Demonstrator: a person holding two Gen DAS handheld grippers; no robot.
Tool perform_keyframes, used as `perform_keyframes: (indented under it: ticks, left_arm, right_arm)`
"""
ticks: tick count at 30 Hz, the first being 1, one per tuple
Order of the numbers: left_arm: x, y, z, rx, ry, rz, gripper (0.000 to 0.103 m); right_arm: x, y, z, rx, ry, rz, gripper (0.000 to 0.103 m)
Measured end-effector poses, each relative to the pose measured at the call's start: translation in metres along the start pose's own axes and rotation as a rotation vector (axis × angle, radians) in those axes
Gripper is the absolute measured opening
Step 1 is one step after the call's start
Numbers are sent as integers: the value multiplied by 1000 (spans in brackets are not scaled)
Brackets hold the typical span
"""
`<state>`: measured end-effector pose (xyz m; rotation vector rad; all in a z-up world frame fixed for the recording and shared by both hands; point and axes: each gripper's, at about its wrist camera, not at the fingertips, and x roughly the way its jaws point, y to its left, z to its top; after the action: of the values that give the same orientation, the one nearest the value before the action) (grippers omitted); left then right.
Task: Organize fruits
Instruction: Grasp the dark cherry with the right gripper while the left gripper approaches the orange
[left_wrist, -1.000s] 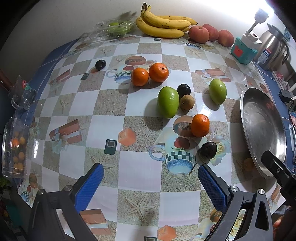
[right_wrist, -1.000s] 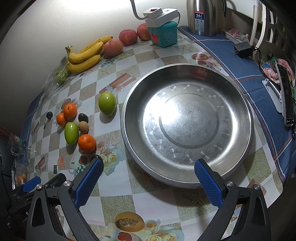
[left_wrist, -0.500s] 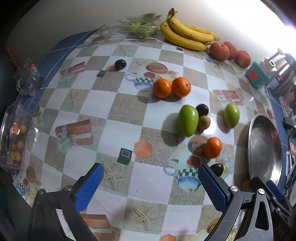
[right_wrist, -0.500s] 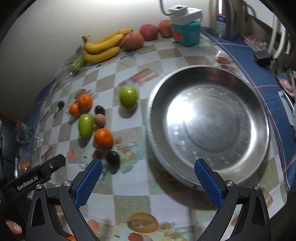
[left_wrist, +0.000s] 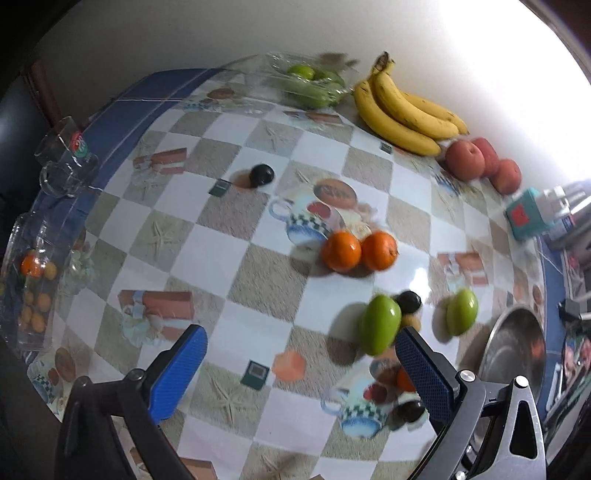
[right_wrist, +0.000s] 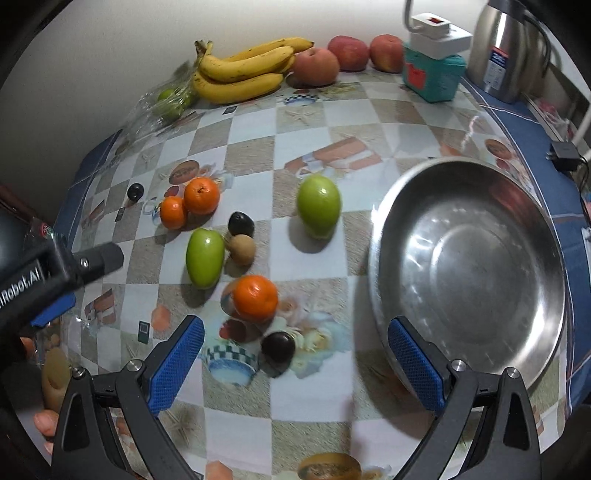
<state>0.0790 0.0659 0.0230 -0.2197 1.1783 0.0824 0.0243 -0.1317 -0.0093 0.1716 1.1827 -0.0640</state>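
Note:
Loose fruit lies on the checked tablecloth. In the right wrist view I see an orange, a dark plum, a long green mango, a round green mango, a brown kiwi, two oranges and a steel bowl, empty. My right gripper is open and empty, just in front of the plum. My left gripper is open and empty, above the cloth left of the green mango. Its body shows in the right wrist view.
Bananas, peaches, a teal box and a kettle line the back wall. A bag of green fruit lies at the back left. A glass mug and a clear box of small fruit stand at the left edge.
Both grippers swung left. The left view now takes in more of the table's left and back. The right gripper moved from over the bowl to over the loose fruit. Both stayed open.

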Motion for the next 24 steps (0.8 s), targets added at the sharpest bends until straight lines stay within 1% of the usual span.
perform_keyframes:
  ticks: [3, 5, 10, 11, 12, 13, 15, 18, 21, 24]
  left_arm:
    - [7, 5, 0, -12, -2, 26, 103]
    - [16, 8, 0, -24, 30, 49, 103]
    - [21, 6, -7, -11, 51, 28, 103]
    - [22, 5, -8, -6, 56, 28, 103]
    - [23, 4, -9, -5, 59, 31, 103]
    - [25, 4, -10, -3, 62, 35, 103]
    - [27, 2, -11, -2, 74, 31, 103]
    - [32, 0, -13, -1, 94, 11, 103]
    - [36, -4, -16, 15, 109, 8, 103]
    - [39, -12, -20, 40, 125, -2, 103]
  right_arm:
    - [5, 6, 3, -13, 9, 0, 100]
    - [8, 9, 3, -29, 3, 7, 100]
    - [15, 13, 1, -50, 16, 25, 99]
    - [18, 13, 0, -55, 23, 17, 98]
    - [19, 15, -2, -61, 28, 13, 95]
    - [22, 16, -4, -71, 37, 7, 90]
    - [26, 18, -7, -83, 52, 4, 85]
    - [31, 18, -11, -93, 69, -2, 83]
    - [34, 18, -15, -97, 81, -8, 68]
    - [39, 18, -19, -94, 100, 9, 64]
